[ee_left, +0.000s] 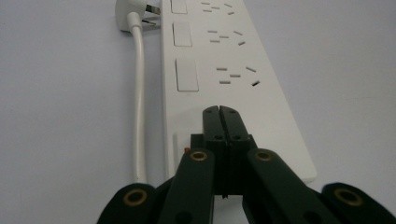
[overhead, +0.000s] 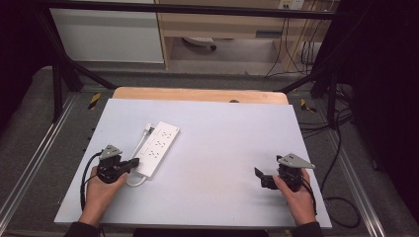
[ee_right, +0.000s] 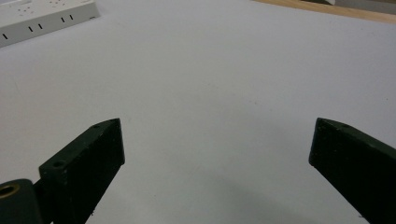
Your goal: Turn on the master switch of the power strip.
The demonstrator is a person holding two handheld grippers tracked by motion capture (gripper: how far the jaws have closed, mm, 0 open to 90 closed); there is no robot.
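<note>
Both forearms enter from the near table edge. Left gripper (overhead: pixel 132 163): jaws pressed flat together, nothing between them, tips resting over the near end of the strip (overhead: pixel 159 147). In the left gripper view the closed tips (ee_left: pixel 219 113) sit on the strip's (ee_left: pixel 261 112) top face, just short of the nearest switch (ee_left: pixel 186 74), with a small red spot beside the jaws. Strip is white, lies diagonally on the left half of the table (overhead: pixel 222 143), long axis running away from the left hand. Its white cable (ee_left: pixel 138 98) runs alongside it to a plug (ee_left: pixel 135 11) lying loose on the table by the far end.

Right gripper (overhead: pixel 260 177): jaws spread wide, empty, low over bare table on the right side, well apart from the strip. In the right gripper view the strip's edge (ee_right: pixel 42 21) shows at upper left.
</note>
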